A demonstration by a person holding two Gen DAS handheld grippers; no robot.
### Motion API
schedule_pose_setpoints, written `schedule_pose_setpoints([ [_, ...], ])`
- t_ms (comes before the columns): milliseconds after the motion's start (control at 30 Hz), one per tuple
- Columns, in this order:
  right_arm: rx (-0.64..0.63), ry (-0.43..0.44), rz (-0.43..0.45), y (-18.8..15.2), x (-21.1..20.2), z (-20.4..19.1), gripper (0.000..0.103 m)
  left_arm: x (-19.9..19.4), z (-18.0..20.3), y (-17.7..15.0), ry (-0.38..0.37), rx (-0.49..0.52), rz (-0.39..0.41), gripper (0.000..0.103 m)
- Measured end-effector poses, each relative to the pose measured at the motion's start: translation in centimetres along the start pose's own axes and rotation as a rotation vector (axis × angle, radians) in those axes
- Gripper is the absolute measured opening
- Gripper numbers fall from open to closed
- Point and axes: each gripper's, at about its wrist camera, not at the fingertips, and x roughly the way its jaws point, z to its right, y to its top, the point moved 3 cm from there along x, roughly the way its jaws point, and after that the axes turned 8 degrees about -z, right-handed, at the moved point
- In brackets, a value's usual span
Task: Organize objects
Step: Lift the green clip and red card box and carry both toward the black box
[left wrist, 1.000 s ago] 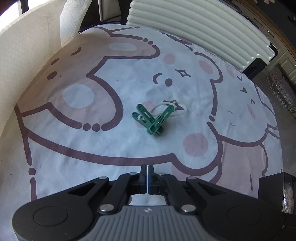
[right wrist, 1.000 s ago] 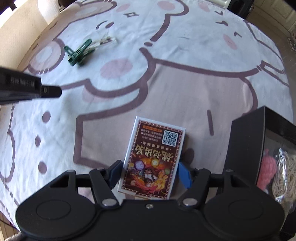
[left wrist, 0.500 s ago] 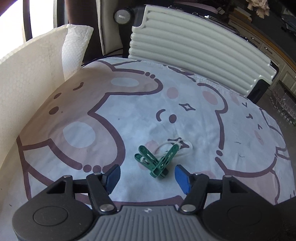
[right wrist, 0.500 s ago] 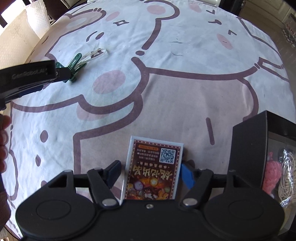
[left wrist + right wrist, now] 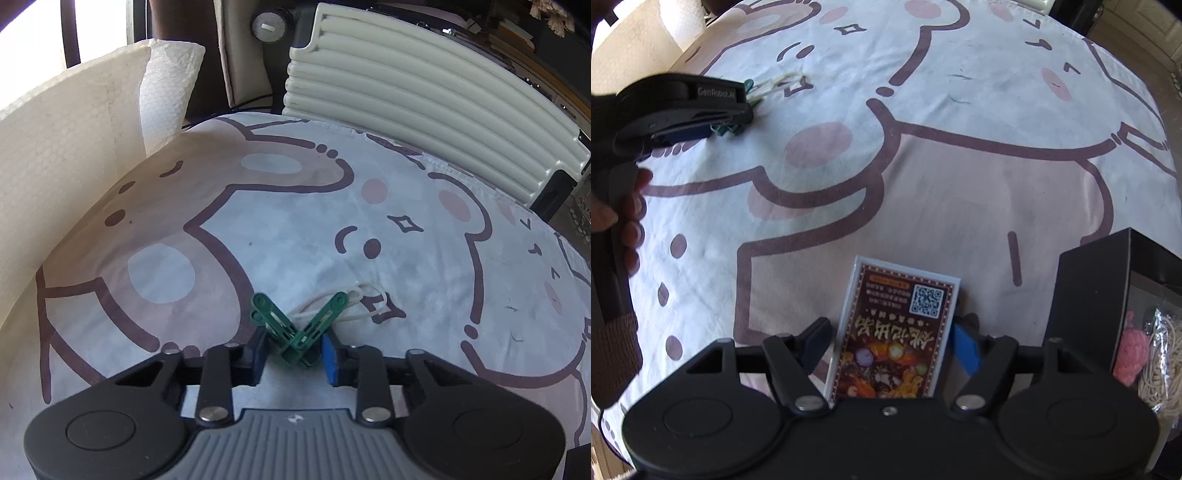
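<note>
Two green clips [image 5: 295, 332] joined in a V lie on the bear-print cloth [image 5: 221, 206], with a white loop [image 5: 362, 299] behind them. My left gripper [image 5: 293, 354] is shut on the clips, its blue pads pressing their near end from both sides. The right wrist view shows this gripper [image 5: 746, 114] at far left over the clips [image 5: 726, 129]. A card box [image 5: 897, 332] with a dark red printed face and a QR code lies between the fingers of my right gripper [image 5: 892, 343]. That gripper points steeply down and is open, its pads just off the box's sides.
A black box [image 5: 1086, 295] at the right holds a pink item [image 5: 1132, 350] and cream cord [image 5: 1163, 354]. A cream bubble-wrap sheet [image 5: 74, 147] rises along the left. A white ribbed panel [image 5: 424, 92] stands behind the table. A person's hand [image 5: 628, 221] holds the left gripper.
The left gripper opened, moved forward and down over the green clips, then closed on them. The right gripper widened and now stands around the card box.
</note>
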Motion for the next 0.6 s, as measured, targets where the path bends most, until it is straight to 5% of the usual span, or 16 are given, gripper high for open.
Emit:
schedule_pose_setpoints([
  [600,0.056,0.01,0.121,-0.6,-3.7,1.8,0.064,-5.2,0.8,-0.4,-0.053,0.067,-0.001,0.026],
])
